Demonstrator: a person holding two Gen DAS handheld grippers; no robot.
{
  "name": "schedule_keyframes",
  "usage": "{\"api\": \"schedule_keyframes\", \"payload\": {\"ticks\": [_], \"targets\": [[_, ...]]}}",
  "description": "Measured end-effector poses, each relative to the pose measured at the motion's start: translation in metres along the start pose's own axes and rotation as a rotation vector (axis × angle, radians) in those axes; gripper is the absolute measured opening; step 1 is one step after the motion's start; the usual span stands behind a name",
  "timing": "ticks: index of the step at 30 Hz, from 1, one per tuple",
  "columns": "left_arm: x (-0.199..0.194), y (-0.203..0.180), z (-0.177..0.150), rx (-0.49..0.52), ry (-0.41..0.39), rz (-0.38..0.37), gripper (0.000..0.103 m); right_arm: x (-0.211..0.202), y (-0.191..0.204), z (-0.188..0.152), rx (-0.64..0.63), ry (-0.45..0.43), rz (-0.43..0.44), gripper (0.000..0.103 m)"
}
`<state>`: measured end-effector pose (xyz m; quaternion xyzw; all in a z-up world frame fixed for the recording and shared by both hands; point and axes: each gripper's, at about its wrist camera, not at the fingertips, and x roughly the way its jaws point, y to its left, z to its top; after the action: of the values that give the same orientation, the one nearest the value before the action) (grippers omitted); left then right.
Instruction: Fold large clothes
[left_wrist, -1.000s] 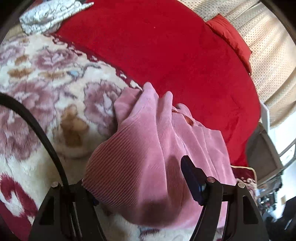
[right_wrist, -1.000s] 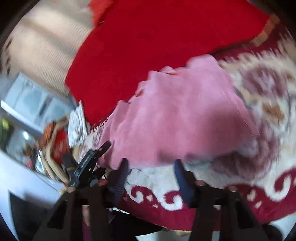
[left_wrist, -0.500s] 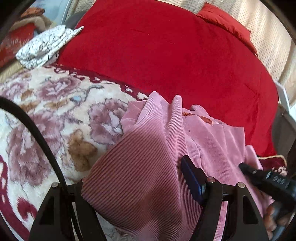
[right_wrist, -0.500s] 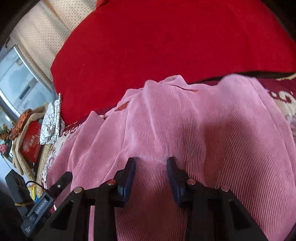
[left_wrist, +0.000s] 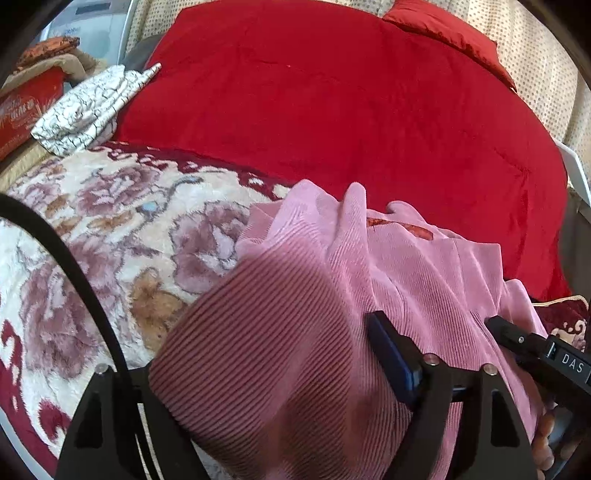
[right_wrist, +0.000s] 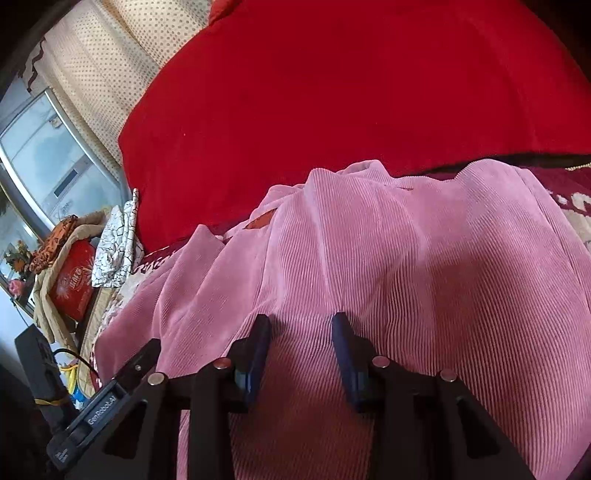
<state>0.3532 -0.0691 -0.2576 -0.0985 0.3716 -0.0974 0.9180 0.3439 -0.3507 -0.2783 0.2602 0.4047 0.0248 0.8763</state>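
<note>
Red blanket (left_wrist: 332, 122): big and smooth; its far edges run off the picture.
Flower rug (left_wrist: 92, 229): partly covered.
Pink ribbed garment (right_wrist: 424, 266): bunched in folds on the rug, touching the blanket.
Left gripper (left_wrist: 258, 369): jaws have just been opening, cloth heaped between; one finger hidden.
Right gripper (right_wrist: 301, 336): jaws have just been closing; fingers lie on the cloth, pinch unclear.

A home bedroom — a wide bed is spread with a plush cream blanket patterned in mauve flowers (left_wrist: 110, 229) and a deep red quilt (left_wrist: 332, 122), with a red pillow (left_wrist: 443, 26) against a cream dotted curtain (right_wrist: 92, 62). Beside the bed sit a folded white crackle-print cloth (left_wrist: 85, 110) and a red printed box (right_wrist: 74, 284) — ordinary household clutter.
</note>
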Motion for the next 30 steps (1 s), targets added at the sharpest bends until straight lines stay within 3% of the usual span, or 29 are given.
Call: {"api": "schedule_keyframes", "payload": {"ticks": [2,5,7,9,11,14,16,20,26,29,30], "targets": [[0.006,0.005,0.002,-0.031,0.039,-0.061,0.086,-0.002,0.0,-0.001,0.01,0.001,0.0,0.038],[0.018,0.027,0.004,-0.16,0.114,-0.194,0.086,-0.012,-0.002,0.001,0.038,-0.001,0.03,0.038],[0.025,0.039,0.004,-0.232,0.146,-0.252,0.085,-0.03,-0.003,0.001,0.049,-0.047,0.06,0.038],[0.027,0.046,0.004,-0.27,0.144,-0.273,0.073,-0.037,0.0,0.0,0.048,-0.106,0.064,0.038],[0.026,0.043,0.003,-0.244,0.125,-0.282,0.057,-0.037,-0.009,-0.004,0.072,-0.124,0.068,0.038],[0.019,0.031,0.006,-0.158,0.083,-0.247,0.045,-0.006,-0.025,-0.013,0.135,-0.008,0.067,0.038],[0.017,0.03,0.007,-0.141,0.074,-0.249,0.038,-0.007,-0.022,-0.012,0.097,-0.02,0.061,0.038],[0.008,0.026,0.012,-0.077,0.05,-0.248,0.028,-0.013,-0.028,-0.011,0.138,-0.007,0.097,0.038],[-0.012,-0.003,0.013,0.114,-0.043,-0.147,0.026,-0.036,-0.022,-0.005,0.121,-0.08,0.146,0.041],[-0.015,-0.013,0.013,0.164,-0.052,-0.098,0.025,-0.006,-0.026,-0.009,0.145,0.05,0.085,0.039],[-0.016,-0.016,0.013,0.176,-0.049,-0.085,0.025,-0.002,-0.027,-0.01,0.139,0.051,0.077,0.039]]}}
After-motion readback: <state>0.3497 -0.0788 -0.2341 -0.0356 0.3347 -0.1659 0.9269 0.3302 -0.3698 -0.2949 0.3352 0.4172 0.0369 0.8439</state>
